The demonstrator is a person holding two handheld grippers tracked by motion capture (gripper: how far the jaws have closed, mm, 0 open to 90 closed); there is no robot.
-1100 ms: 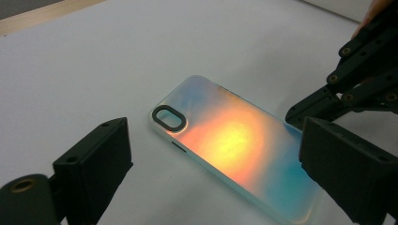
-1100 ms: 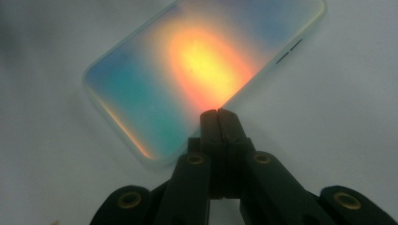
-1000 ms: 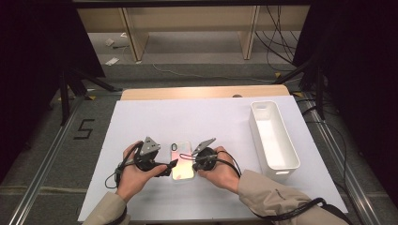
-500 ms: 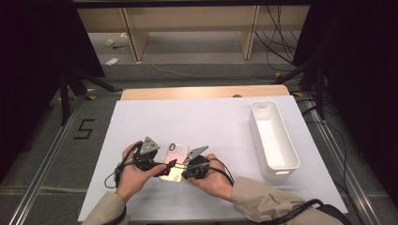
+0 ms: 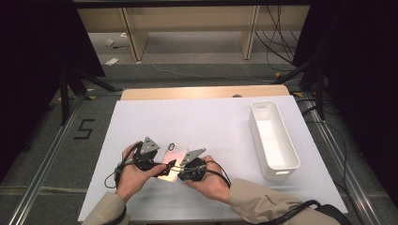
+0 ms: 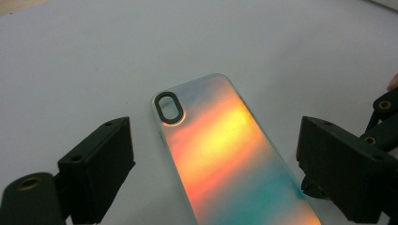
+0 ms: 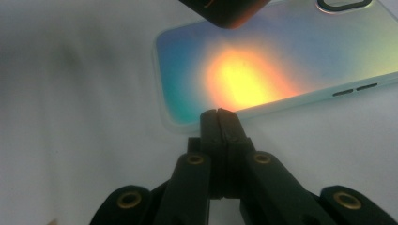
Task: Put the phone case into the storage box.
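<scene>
A: High view, status?
B: The phone case (image 5: 172, 159) lies flat on the white table (image 5: 206, 126), near its front edge, between the left gripper (image 5: 165, 166) and the right gripper (image 5: 179, 169). A white bin (image 5: 273, 140) stands well apart at the right.

A: Left gripper view?
B: Jaws apart, one on each side of the case (image 6: 225, 154); neither pad presses it. The camera cutout (image 6: 169, 107) points away.

A: Right gripper view?
B: Jaws together, nothing between them; the tips (image 7: 218, 114) sit at the case's long edge (image 7: 263, 61). Contact cannot be confirmed.

White table (image 5: 197, 119), iridescent phone case (image 5: 172, 161), white bin (image 5: 273, 138)
</scene>
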